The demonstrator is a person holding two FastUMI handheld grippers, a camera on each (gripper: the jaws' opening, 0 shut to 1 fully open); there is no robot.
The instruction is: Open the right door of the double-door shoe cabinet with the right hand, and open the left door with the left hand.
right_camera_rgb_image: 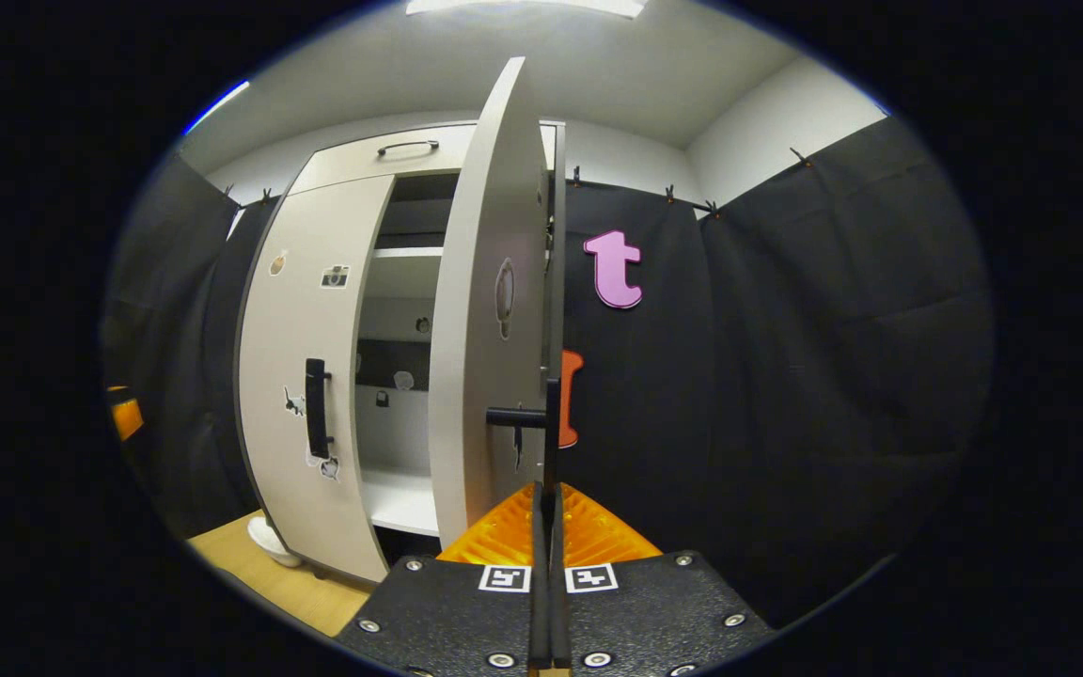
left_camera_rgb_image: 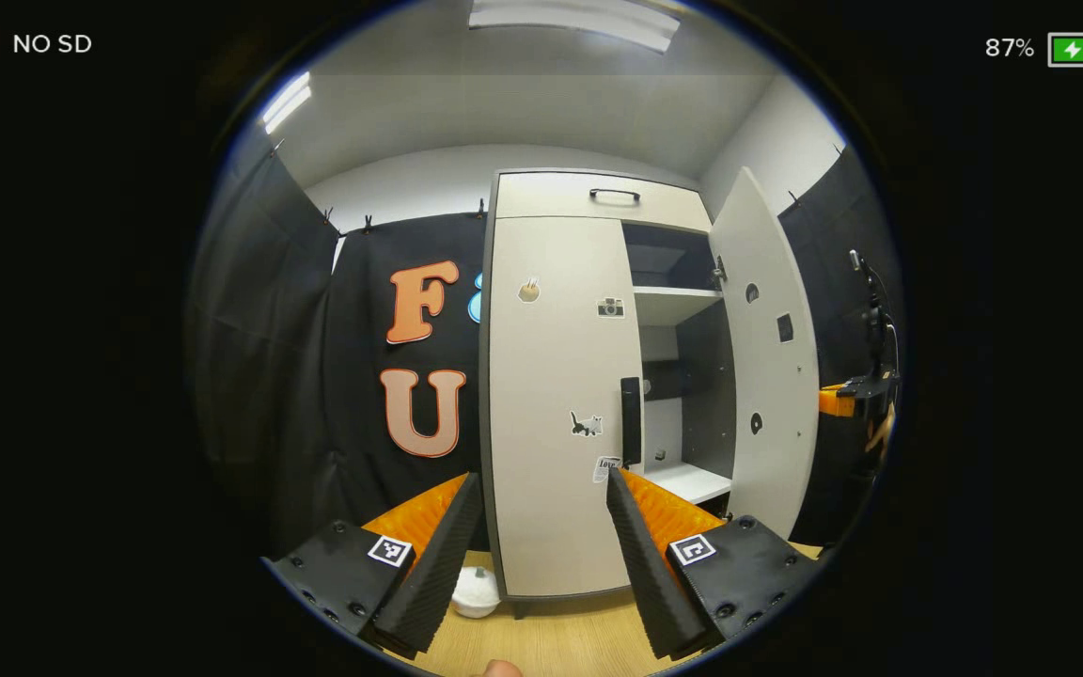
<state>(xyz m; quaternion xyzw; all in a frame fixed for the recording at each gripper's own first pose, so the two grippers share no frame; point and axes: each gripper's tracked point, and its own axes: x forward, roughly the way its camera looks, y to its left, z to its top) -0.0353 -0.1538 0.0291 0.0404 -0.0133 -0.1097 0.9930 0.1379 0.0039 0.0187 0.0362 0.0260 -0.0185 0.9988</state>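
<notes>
The white shoe cabinet (left_camera_rgb_image: 556, 527) stands ahead. Its left door (left_camera_rgb_image: 551, 357) is closed, with stickers on it and a black vertical handle (left_camera_rgb_image: 631, 420) at its right edge. My left gripper (left_camera_rgb_image: 543, 480) is open, a short way in front of that door, fingers level with the handle's lower end and not touching it. The right door (right_camera_rgb_image: 476, 310) is swung wide open, showing the shelves (right_camera_rgb_image: 400, 503). My right gripper (right_camera_rgb_image: 546, 491) is shut on the right door's handle (right_camera_rgb_image: 551, 423), whose bar runs down between the fingers. The right gripper (left_camera_rgb_image: 852, 397) and a hand appear past the open door.
Black cloth walls close in on both sides of the cabinet. A small white object (left_camera_rgb_image: 476, 592) lies on the wooden floor (left_camera_rgb_image: 560, 639) by the cabinet's left foot. A drawer with a black handle (left_camera_rgb_image: 614, 195) tops the cabinet.
</notes>
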